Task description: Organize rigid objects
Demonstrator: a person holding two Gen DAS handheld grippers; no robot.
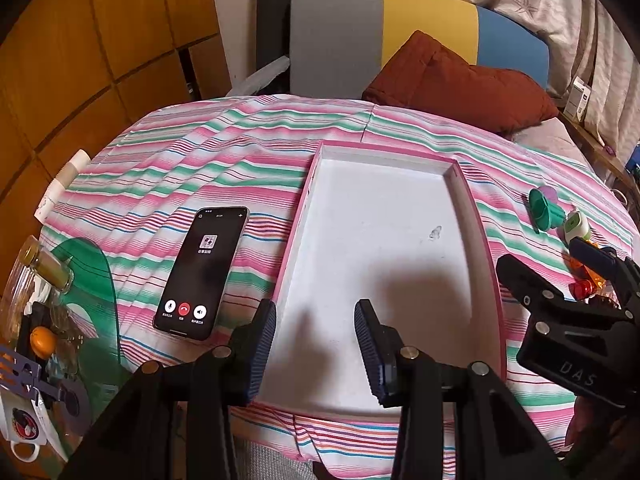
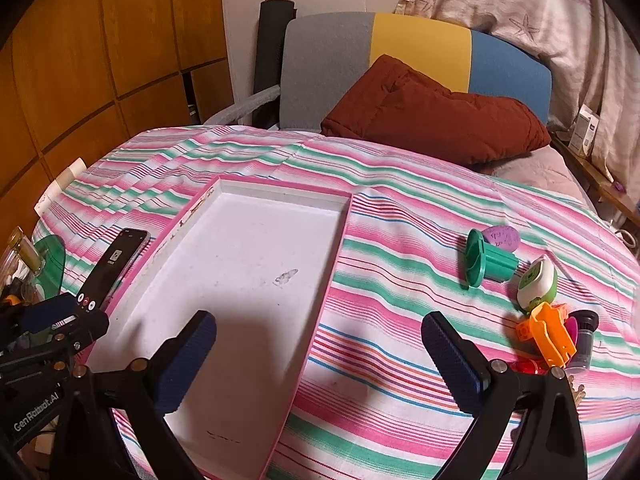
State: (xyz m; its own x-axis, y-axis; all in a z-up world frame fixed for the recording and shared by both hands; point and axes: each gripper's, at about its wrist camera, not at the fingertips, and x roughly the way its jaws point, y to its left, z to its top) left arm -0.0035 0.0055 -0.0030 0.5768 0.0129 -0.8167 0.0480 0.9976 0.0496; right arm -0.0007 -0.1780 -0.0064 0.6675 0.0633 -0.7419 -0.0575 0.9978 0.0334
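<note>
At the far left a smartphone point(image 1: 202, 274) lies face up on the striped bedspread point(image 1: 224, 152), its dark screen showing a call with a red button. Just beside it sits the shallow pink-rimmed tray point(image 1: 486, 248), white inside, bare but for a small grey smudge. The left gripper point(image 1: 315, 344) hangs over the tray's near end, its ribbed blue fingers point(image 1: 264, 344) parted with nothing between them. The right gripper point(image 2: 319, 364) hovers over the tray's right edge and the bedspread, fingers spread wide and holding nothing.

To the right of the tray, well apart from it, lies the pile of hard little toys: a teal plastic spool point(image 2: 486, 262) on its side, a purple egg-shaped piece point(image 2: 502, 238) touching it behind, then a white-and-green gadget point(image 2: 538, 284), an orange plastic block point(image 2: 548, 332), a dark cylinder point(image 2: 584, 340) and something red point(image 2: 528, 368) half hidden under the block. Behind all this a rust-red cushion point(image 2: 432, 116) leans on the headboard point(image 2: 328, 68).
</note>
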